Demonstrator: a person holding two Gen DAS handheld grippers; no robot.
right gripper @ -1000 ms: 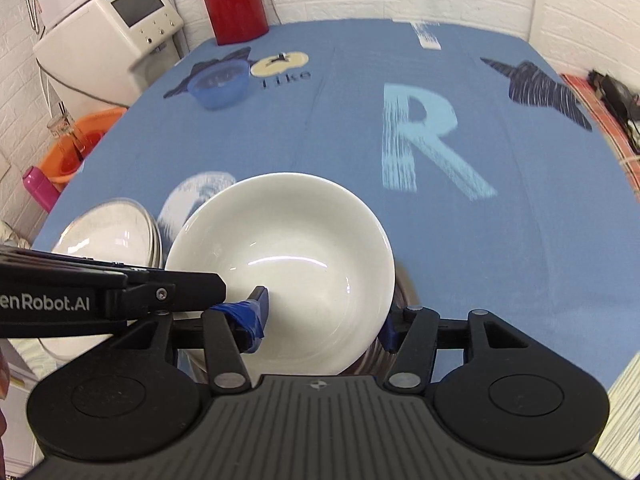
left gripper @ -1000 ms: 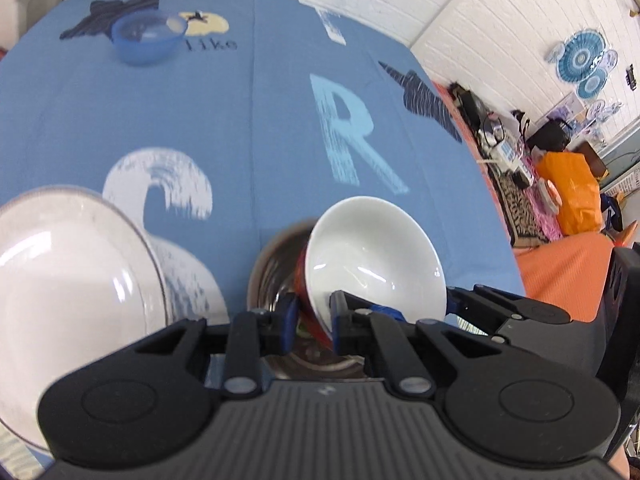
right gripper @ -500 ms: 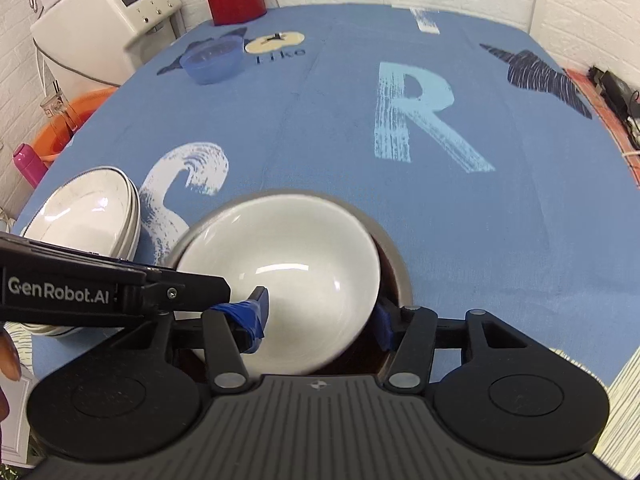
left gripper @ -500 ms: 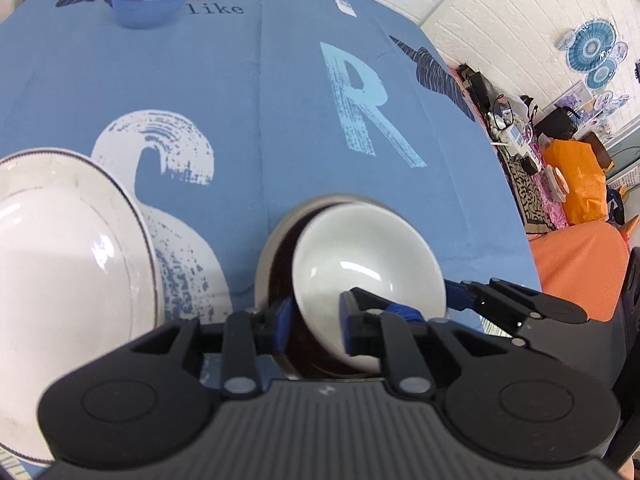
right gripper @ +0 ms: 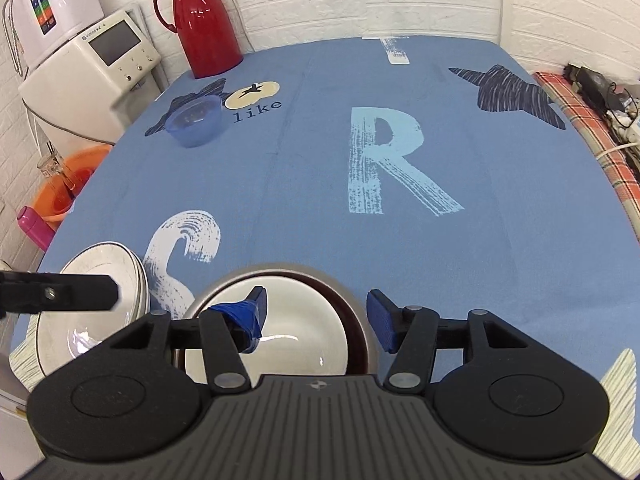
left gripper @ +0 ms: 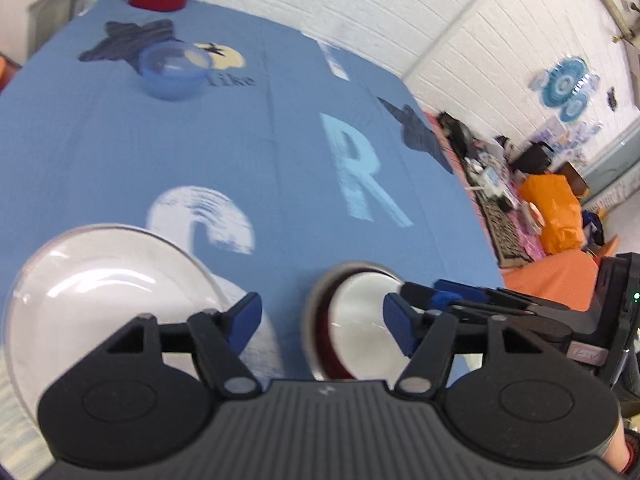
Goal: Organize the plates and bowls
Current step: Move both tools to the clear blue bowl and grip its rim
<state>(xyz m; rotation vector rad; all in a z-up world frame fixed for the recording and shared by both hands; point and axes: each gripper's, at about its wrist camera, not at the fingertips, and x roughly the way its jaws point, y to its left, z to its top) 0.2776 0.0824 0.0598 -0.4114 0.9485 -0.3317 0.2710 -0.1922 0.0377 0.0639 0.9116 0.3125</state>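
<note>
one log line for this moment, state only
left gripper open | right gripper open | white bowl nested in metal bowl | blue bowl apart

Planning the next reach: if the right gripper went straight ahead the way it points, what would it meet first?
Probably nothing soon. The open right gripper sits above the white bowl nested in the metal bowl; ahead lies bare blue cloth. Depth is unclear, so it may graze the bowls' far rim.

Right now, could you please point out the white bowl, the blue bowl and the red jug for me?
white bowl [right gripper: 296,344]: right wrist view, on its inner bottom.
blue bowl [right gripper: 196,124]: right wrist view, on its near wall.
red jug [right gripper: 206,36]: right wrist view, on the middle of its body.
</note>
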